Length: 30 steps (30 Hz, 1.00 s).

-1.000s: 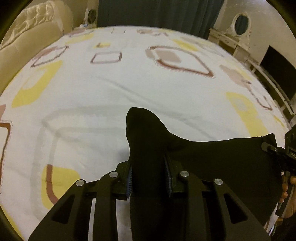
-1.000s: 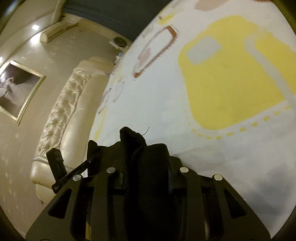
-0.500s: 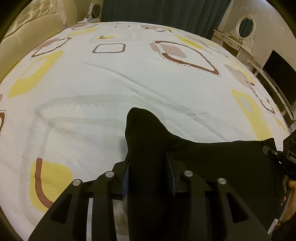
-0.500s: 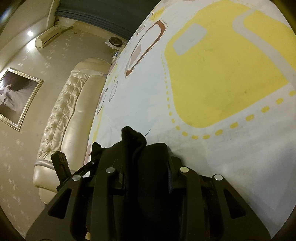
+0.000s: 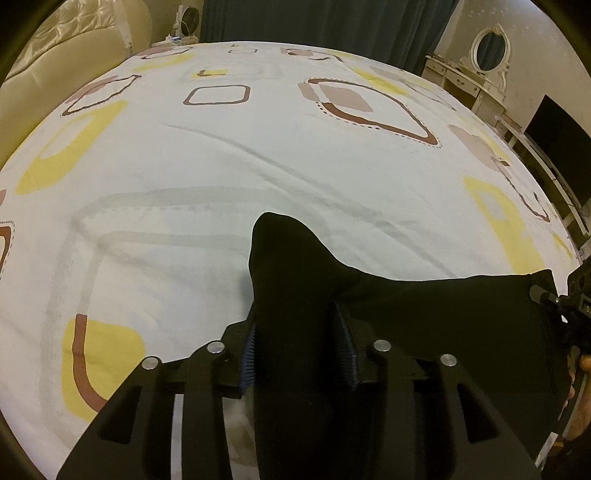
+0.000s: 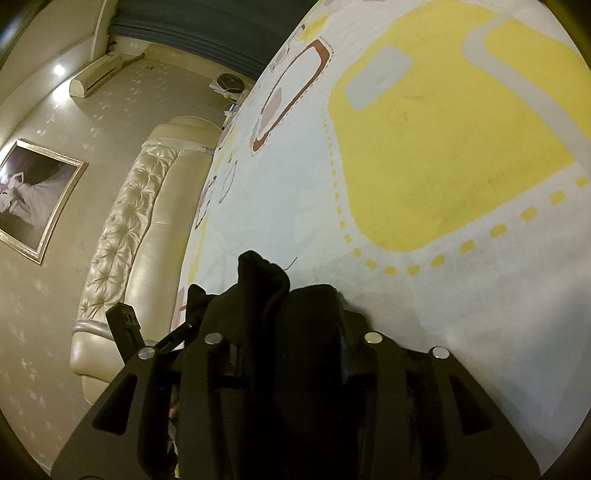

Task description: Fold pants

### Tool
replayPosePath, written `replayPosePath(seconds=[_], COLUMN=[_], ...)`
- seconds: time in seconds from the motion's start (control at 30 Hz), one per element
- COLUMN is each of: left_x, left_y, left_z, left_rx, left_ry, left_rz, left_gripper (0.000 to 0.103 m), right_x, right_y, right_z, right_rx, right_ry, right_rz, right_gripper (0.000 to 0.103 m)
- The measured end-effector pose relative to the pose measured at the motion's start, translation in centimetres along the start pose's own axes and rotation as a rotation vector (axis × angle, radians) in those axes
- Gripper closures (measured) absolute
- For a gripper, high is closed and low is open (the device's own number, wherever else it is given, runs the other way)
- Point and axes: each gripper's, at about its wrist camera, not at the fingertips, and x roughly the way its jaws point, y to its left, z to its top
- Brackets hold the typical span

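The black pants (image 5: 443, 325) hang stretched between my two grippers above the patterned bed sheet (image 5: 258, 155). My left gripper (image 5: 299, 347) is shut on one bunched corner of the pants, which sticks up past its blue pads (image 5: 248, 350). My right gripper (image 6: 291, 332) is shut on the other corner of the pants (image 6: 266, 280); it shows at the right edge of the left wrist view (image 5: 569, 306). The left gripper shows at the left in the right wrist view (image 6: 125, 325). The lower part of the pants is hidden below both grippers.
A cream tufted headboard (image 6: 122, 236) runs along the bed's left side. A dark curtain (image 5: 314, 26) hangs behind the bed. A white dresser with an oval mirror (image 5: 487, 48) and a dark screen (image 5: 561, 125) stand at the right.
Both grippers have moved a little forward over the bed with the pants still held; the sheet pattern has shifted in both views. The grips have not changed.
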Motion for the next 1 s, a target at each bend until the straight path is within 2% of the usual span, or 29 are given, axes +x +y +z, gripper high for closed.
replayPosePath(seconds=[0.07, 0.13, 0.2, 0.27, 0.43, 0.57, 0.67, 0.7, 0.73, 0.77, 0.8, 0.87, 1.0], left_x=[-0.6, -1.4, -2.3, -3.4, -5.5, -6.7, -6.5, -6.4, -6.3, -6.1, -6.1, -6.4, -8.3], left_y=[0.3, 0.9, 1.4, 2.2, 3.7, 3.1, 2.8, 2.9, 2.9, 2.9, 2.9, 2.6, 1.5], left_z=[-0.3, -1.2, -2.4, -4.3, -9.1, -11.6, -11.8, -11.7, -11.7, -11.7, -11.6, -11.6, -11.8], left_rx=[-0.014, -0.035, -0.053, -0.075, -0.157, -0.176, -0.204, -0.219, -0.235, -0.252, -0.269, -0.268, -0.217], left_ry=[-0.004, 0.006, 0.012, 0.029, 0.079, 0.094, 0.089, 0.09, 0.091, 0.096, 0.093, 0.084, 0.048], left_rz=[-0.013, -0.058, -0.094, -0.146, -0.296, -0.369, -0.386, -0.4, -0.418, -0.422, -0.408, -0.386, -0.31], left_gripper=[0.051, 0.036, 0.029, 0.026, 0.022, 0.021, 0.021, 0.027, 0.041, 0.042, 0.047, 0.054, 0.064], right_x=[-0.6, -1.3, -2.1, -3.3, -5.4, -6.2, -5.9, -5.8, -5.8, -5.7, -5.5, -5.6, -6.7], right_y=[0.1, 0.1, 0.2, 0.3, 0.5, 0.9, 1.6, 1.8, 1.9, 1.8, 1.8, 2.1, 2.8], right_z=[-0.4, -0.9, -1.5, -2.5, -5.5, -8.0, -9.2, -9.3, -9.3, -9.3, -9.3, -9.3, -9.2], right_rx=[0.018, 0.026, 0.026, 0.022, 0.011, 0.011, -0.012, -0.019, -0.014, -0.002, 0.001, -0.015, -0.027], right_ry=[-0.013, -0.023, -0.021, -0.015, 0.013, 0.044, 0.053, 0.05, 0.05, 0.056, 0.067, 0.079, 0.063], right_rz=[0.009, 0.008, 0.003, -0.003, -0.037, -0.043, -0.056, -0.07, -0.077, -0.083, -0.092, -0.093, -0.069], right_gripper=[0.058, 0.053, 0.048, 0.043, 0.039, 0.034, 0.034, 0.035, 0.041, 0.049, 0.057, 0.068, 0.074])
